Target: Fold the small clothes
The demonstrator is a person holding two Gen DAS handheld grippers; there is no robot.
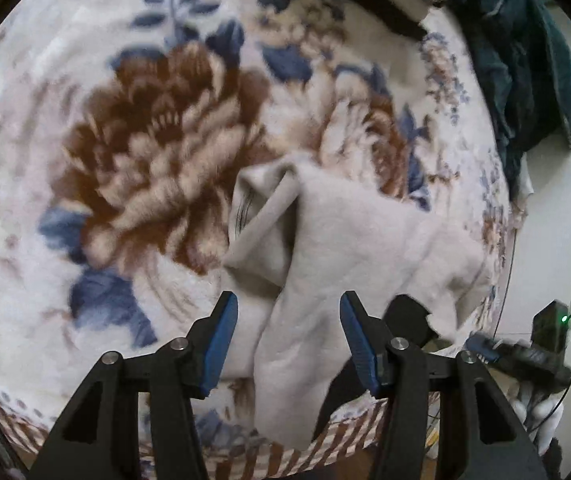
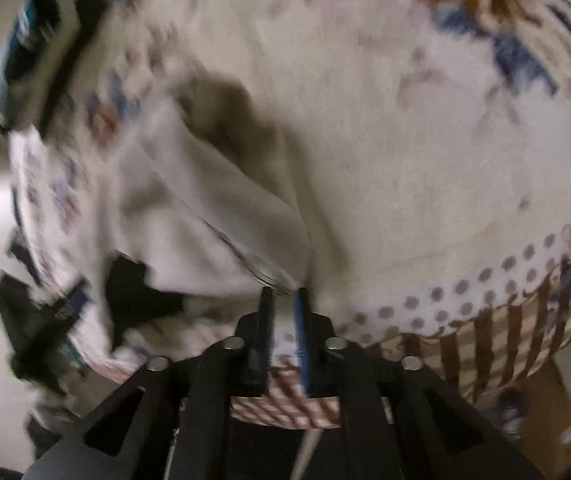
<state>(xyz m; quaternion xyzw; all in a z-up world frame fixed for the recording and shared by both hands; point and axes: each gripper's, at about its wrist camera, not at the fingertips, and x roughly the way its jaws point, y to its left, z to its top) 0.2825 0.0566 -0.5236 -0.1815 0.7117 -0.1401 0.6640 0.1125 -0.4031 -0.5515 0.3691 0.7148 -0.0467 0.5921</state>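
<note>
A small pale grey garment (image 1: 337,240) lies crumpled on a flowered blanket (image 1: 133,152), one part hanging over the near edge. My left gripper (image 1: 289,304) is open, its blue-padded fingers either side of the cloth's lower part, not closed on it. In the right wrist view the same garment (image 2: 205,216) is lifted at one hem. My right gripper (image 2: 285,294) is shut on that striped hem edge. The view is motion-blurred.
A dark teal heap of clothes (image 1: 525,52) sits at the blanket's far right. A black device with a green light (image 1: 553,324) and cables lie beyond the right edge. The blanket's striped border (image 2: 505,340) hangs over the near edge.
</note>
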